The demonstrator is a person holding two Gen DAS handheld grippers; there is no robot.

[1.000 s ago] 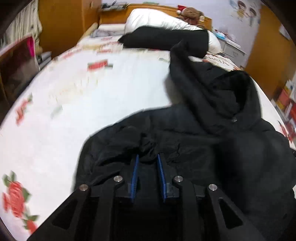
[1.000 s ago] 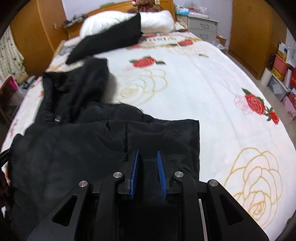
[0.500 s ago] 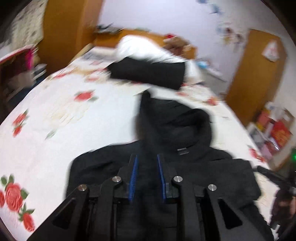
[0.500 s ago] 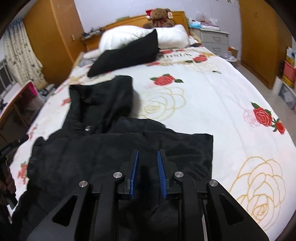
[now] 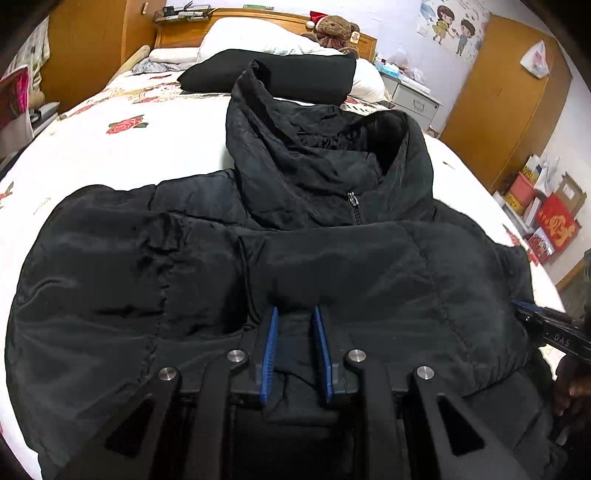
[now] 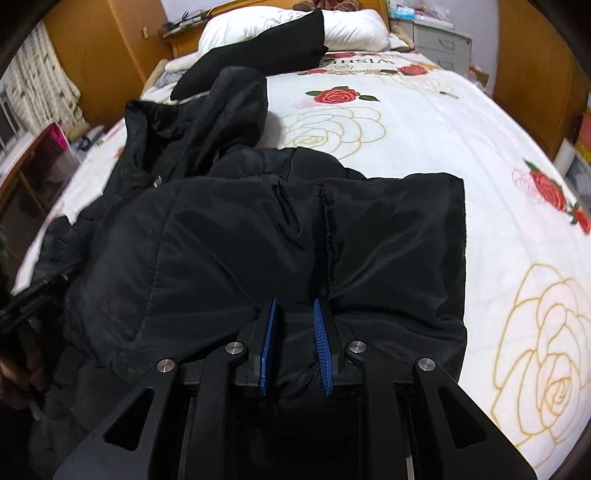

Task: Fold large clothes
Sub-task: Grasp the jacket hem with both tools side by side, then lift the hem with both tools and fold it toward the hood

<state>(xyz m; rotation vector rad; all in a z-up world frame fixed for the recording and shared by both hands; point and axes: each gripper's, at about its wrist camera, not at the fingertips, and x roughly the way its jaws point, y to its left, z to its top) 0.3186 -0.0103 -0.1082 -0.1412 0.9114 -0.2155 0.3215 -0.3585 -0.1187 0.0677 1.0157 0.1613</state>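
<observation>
Both the left gripper (image 5: 295, 314) and right gripper (image 6: 295, 306), each clamped on the black jacket (image 5: 332, 258), have carried its lower edge up-frame toward the hood (image 5: 317, 147), doubling the body over.

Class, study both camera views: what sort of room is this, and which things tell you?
Most likely a home bedroom: a bed under a rose-print cover, white pillows and a teddy bear by the wooden headboard, and a drawer unit beside it.

jackets: 1 (image 5: 295, 258) | claws: 2 (image 5: 295, 325) (image 6: 295, 317) | teddy bears: 1 (image 5: 334, 29) | beds: 1 (image 6: 424, 129)
</observation>
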